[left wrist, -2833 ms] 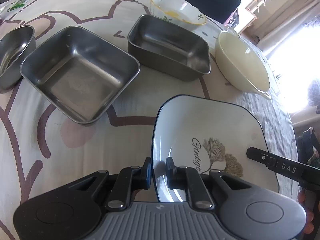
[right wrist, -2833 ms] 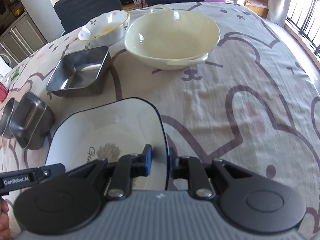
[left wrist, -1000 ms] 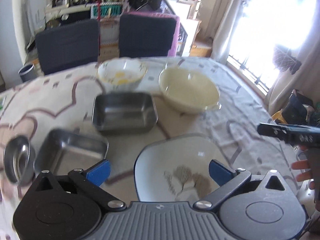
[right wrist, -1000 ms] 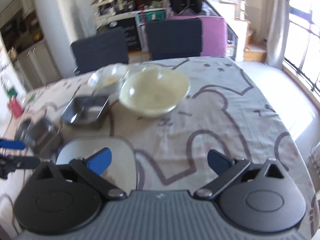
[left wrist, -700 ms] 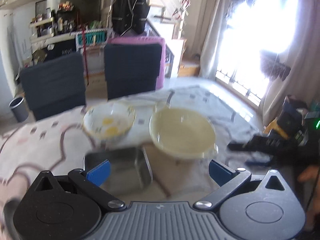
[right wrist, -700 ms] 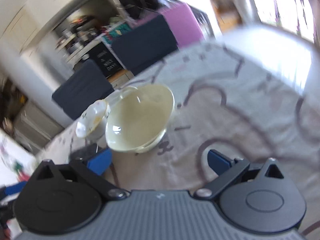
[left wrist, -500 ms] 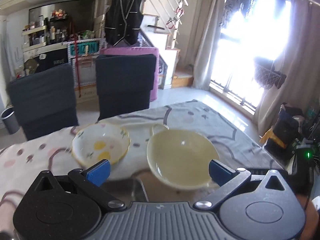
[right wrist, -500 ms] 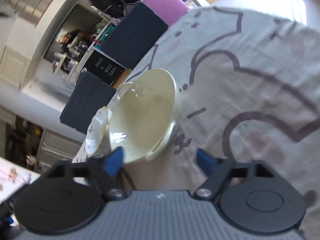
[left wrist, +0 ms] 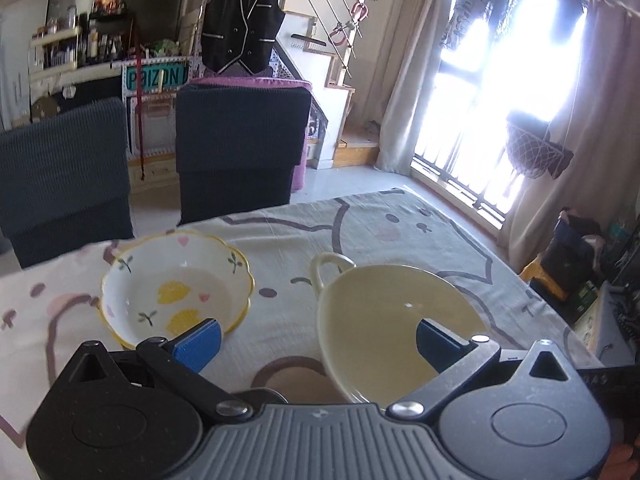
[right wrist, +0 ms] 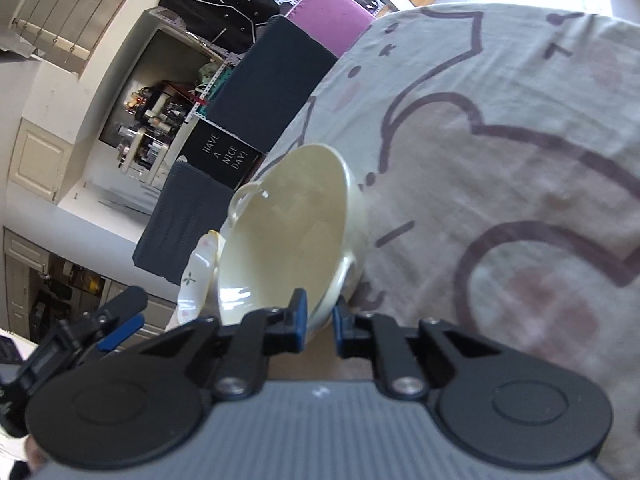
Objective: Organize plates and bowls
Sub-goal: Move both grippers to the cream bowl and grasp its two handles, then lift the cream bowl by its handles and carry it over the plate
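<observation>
A cream two-handled bowl (left wrist: pixel 400 320) sits on the tablecloth, with a white flowered bowl with yellow lemons (left wrist: pixel 176 292) to its left. My left gripper (left wrist: pixel 316 340) is open and empty, held above the table facing both bowls. My right gripper (right wrist: pixel 320 320) is rolled sideways and shut on the near rim of the cream bowl (right wrist: pixel 288 232). The flowered bowl (right wrist: pixel 200 268) shows just behind it. The left gripper's fingers (right wrist: pixel 120 316) show at the lower left of the right wrist view.
The table wears a cloth with cat drawings (left wrist: pixel 400 224). Two dark chairs (left wrist: pixel 240 148) stand at its far side, before shelves. A bright window (left wrist: pixel 520 80) is at the right. The square plate and steel trays are out of view.
Both grippers let go of the square plate and rose. The left stayed open and tilted up toward the bowls. The right rolled sideways, moved to the cream bowl and closed on its rim.
</observation>
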`<state>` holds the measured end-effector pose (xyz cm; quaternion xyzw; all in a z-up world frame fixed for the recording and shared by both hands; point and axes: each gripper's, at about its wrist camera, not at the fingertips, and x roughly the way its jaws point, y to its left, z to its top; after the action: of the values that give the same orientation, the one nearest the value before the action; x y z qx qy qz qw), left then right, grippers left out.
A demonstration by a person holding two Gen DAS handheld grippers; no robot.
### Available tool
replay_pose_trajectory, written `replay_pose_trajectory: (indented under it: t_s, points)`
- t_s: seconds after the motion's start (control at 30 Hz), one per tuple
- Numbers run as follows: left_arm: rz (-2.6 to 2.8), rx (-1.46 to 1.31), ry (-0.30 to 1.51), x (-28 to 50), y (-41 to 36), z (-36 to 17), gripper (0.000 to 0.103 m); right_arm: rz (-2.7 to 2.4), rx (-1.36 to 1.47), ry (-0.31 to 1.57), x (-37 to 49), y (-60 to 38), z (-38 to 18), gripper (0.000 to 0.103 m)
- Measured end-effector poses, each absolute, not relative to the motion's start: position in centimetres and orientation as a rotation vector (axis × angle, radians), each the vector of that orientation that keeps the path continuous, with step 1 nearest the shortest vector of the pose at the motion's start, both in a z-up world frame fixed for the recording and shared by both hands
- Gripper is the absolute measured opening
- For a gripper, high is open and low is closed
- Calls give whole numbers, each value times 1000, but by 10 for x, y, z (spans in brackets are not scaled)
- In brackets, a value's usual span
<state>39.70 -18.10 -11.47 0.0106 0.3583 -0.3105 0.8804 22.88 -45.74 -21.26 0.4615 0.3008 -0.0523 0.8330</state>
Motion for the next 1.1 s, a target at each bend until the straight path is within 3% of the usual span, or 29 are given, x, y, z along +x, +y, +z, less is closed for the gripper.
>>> replay_pose_trajectory:
  t_s: [0.07, 0.27, 0.57, 0.77, 1.1]
  points:
    - [-660, 8, 745, 398, -181, -118, 101, -133, 979, 633, 215, -473, -210, 13]
    - [-671, -40, 793, 412, -200, -128, 83, -247, 937, 562, 208, -527, -200, 9]
    - [-617, -91, 974, 437, -233, -167, 46, -256, 786, 556, 233, -537, -197, 13]
    - [-620, -139, 1031, 438, -233, -175, 41, -222, 692, 553, 253, -534, -191, 15]
    - [-617, -183, 1094, 433, -236, -171, 25, -143, 493, 684, 274, -526, -184, 30]
